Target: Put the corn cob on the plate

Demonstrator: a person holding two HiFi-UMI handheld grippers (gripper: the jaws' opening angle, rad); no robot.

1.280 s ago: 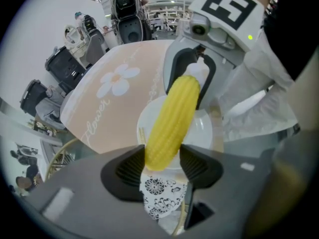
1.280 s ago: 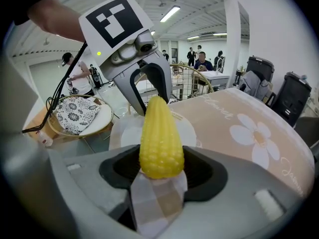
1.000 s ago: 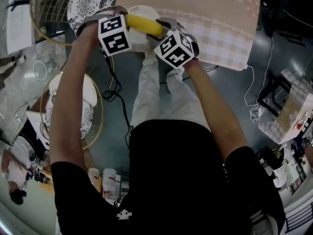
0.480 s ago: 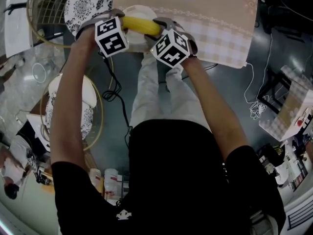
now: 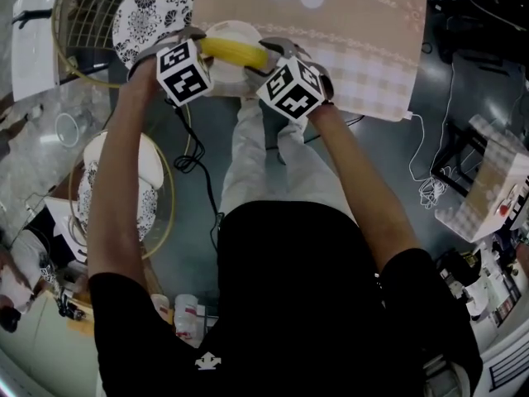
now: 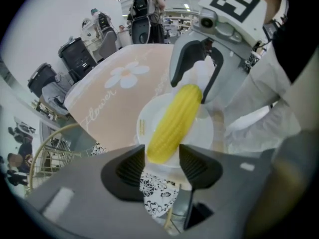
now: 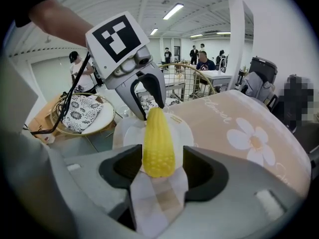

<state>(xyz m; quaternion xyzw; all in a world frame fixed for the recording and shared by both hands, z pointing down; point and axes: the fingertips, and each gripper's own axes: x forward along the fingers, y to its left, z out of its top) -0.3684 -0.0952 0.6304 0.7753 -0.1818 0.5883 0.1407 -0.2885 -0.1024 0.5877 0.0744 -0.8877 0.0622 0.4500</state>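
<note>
— Where is the corn cob (image 5: 234, 52)?
— Between the grippers. One end is in the jaws of the left gripper (image 6: 162, 166), the other end in the jaws of the right gripper (image 7: 158, 169).
— And under them?
— The plate (image 5: 225, 30), at a corner of the tablecloth (image 5: 364, 48). The wire basket (image 5: 83, 23) stands on the outer side of the left gripper.

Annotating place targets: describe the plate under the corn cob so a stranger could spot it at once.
Start at the beige flower-print tablecloth that fills the top of the head view. At its near left corner sits the plate. It is small, round and plain white, with the yellow corn cob across it, unlike the black-and-white floral cushion just to its left.
</note>
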